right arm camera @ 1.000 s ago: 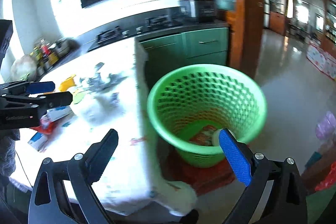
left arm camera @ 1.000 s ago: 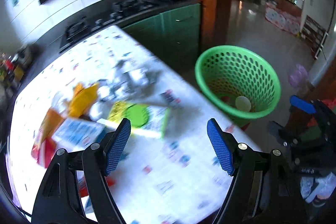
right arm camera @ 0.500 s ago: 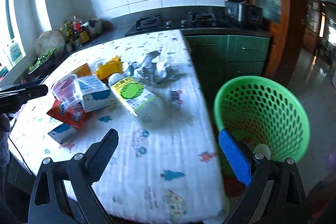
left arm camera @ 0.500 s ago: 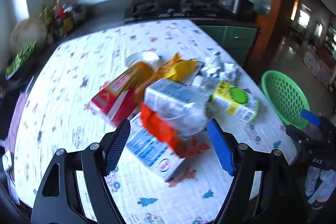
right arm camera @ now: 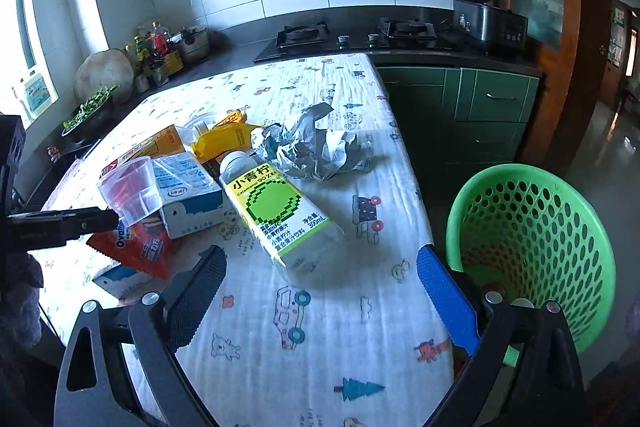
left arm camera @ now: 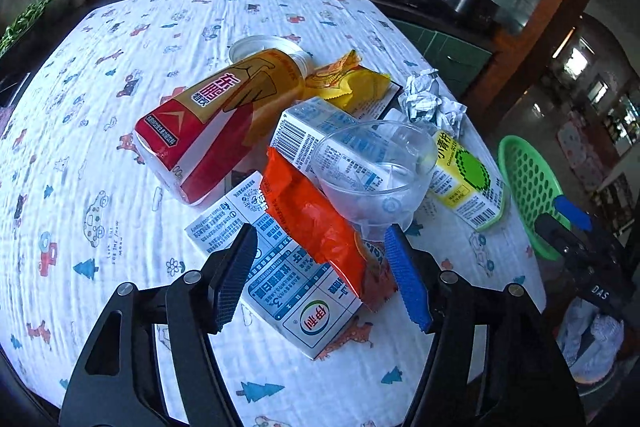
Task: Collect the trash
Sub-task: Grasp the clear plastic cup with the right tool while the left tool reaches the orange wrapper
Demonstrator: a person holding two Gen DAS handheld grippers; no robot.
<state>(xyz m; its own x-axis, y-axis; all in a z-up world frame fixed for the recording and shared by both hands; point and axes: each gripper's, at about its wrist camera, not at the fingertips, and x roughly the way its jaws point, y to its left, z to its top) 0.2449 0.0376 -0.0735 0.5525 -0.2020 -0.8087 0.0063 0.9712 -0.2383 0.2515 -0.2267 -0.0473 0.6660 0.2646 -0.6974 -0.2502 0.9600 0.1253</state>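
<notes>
I have swung both grippers away from the green basket point(right arm camera: 532, 251) and back over the bench point(left arm camera: 120, 107), so a new pick is starting. My left gripper point(left arm camera: 320, 275) now hangs over the trash pile near the bench's basket-side edge; its fingers are closing, with the orange wrapper point(left arm camera: 316, 223) and clear plastic cup point(left arm camera: 372, 179) just ahead, nothing pinched yet. My right gripper point(right arm camera: 320, 291) is spread wide and empty, short of the lime drink carton point(right arm camera: 276, 211).

Two milk cartons point(left arm camera: 304, 279) point(left arm camera: 320, 135), two bottles point(left arm camera: 216, 119) point(left arm camera: 468, 179), two wrappers point(left arm camera: 320, 227) point(left arm camera: 352, 83), one clear cup point(left arm camera: 372, 171), one crumpled paper point(left arm camera: 430, 101), one green basket point(right arm camera: 532, 243).
</notes>
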